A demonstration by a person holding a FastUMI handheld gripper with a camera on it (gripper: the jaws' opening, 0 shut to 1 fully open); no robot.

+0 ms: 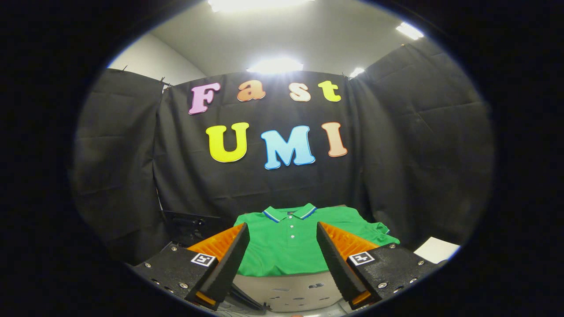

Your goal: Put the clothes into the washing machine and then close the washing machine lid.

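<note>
Far left: dark boxy unit (194,226) against booth wall, possibly the washing machine, too dim to tell, lid state unclear. Gripper (282,240) spread wide, nothing held, fingers apart from any cloth. Between and just beyond fingers: green polo shirt (286,248), laid flat, front up, collar (291,212) away from gripper, button placket down middle, hem hanging slightly over near edge of pale rounded surface (291,288). Right of shirt: short sleeve (374,231) spread out toward booth wall. Far right: white sheet (436,249) lying flat, apart from shirt.

Handling, as judged: light, soft, limp knit; will sag and trail once lifted, no stiffness, not fragile, not slippery. Best hold likely a pinched fold of fabric at mid-chest or near hem edge closest to fingers; collar thicker, also a fair grip point but further off. Single-layer pinch risks dragging.

Room: open space ahead and above shirt; booth wall close behind collar; near edge of surface just under fingertips, so low approach could clip it.
</note>
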